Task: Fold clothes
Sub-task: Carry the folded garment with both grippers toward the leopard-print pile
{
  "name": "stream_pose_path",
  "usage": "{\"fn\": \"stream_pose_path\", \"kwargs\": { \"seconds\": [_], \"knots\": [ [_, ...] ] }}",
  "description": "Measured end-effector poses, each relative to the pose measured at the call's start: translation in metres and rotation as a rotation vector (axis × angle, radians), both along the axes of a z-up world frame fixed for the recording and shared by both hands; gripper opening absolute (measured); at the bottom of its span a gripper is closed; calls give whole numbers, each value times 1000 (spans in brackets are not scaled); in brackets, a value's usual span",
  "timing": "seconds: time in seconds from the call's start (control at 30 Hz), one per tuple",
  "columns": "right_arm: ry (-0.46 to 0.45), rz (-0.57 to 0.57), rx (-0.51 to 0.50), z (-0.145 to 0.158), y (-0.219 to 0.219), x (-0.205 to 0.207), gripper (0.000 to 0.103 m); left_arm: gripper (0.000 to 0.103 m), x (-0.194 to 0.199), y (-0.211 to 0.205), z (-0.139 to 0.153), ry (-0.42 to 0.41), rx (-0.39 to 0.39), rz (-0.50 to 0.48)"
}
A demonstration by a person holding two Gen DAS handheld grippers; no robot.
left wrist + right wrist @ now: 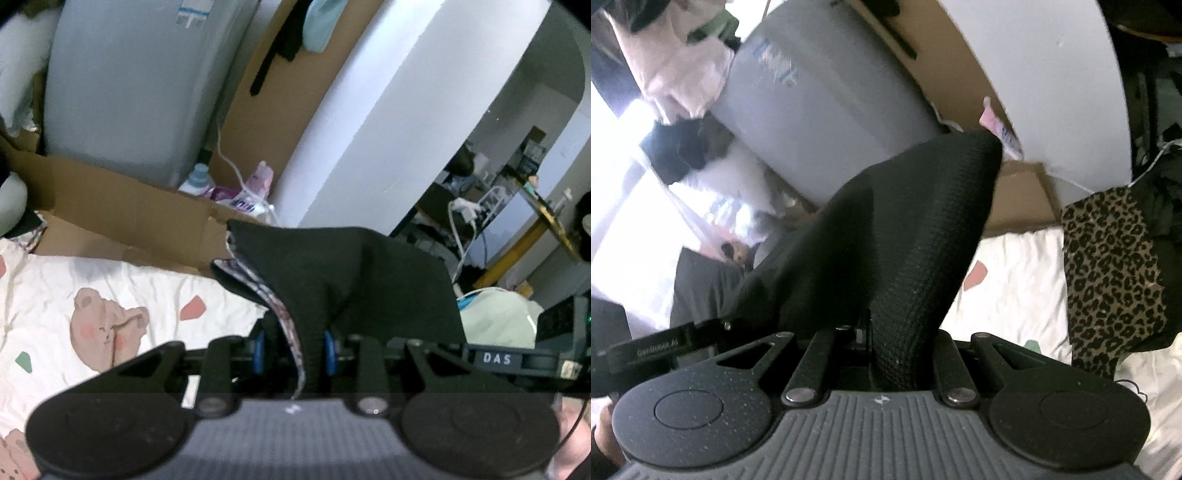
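left gripper [295,354], right gripper [886,354], fingertips buried in black garment [351,273] (blurred)

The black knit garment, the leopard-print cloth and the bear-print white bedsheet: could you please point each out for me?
black knit garment [908,236], right wrist view, on its ribbed middle fold.
leopard-print cloth [1112,273], right wrist view, on its centre.
bear-print white bedsheet [110,291], left wrist view, on bare fabric above the bear.

Cluttered bedroom: bear-print bedsheet [74,295], hanging clothes [679,74].
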State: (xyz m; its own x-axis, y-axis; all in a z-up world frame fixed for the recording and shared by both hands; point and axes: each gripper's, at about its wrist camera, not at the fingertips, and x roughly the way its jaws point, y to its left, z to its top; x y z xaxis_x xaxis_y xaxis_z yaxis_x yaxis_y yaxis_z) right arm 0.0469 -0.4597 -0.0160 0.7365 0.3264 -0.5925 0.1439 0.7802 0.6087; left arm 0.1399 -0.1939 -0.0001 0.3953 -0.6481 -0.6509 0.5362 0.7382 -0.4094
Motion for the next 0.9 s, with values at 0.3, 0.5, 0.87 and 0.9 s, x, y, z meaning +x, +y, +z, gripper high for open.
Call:
{"fn": "stream_pose_path", "kwargs": {
  "seconds": [0.3,0.5,0.87,0.9],
  "knots": [
    [-40,-58,-57,35,-38,-33,9,32,-22,-37,19,-10,-60,-49],
    [-40,-90,-110,63,-67,-55,9,32,-34,-70,25,-2,-106,-90],
    [-83,-122,-192,113,-124,-67,9,32,-37,-117,43,13,-160,-165],
    [-83,-122,-198,115,-128,-65,9,32,-37,-120,43,13,-162,-168]
  ]
}}
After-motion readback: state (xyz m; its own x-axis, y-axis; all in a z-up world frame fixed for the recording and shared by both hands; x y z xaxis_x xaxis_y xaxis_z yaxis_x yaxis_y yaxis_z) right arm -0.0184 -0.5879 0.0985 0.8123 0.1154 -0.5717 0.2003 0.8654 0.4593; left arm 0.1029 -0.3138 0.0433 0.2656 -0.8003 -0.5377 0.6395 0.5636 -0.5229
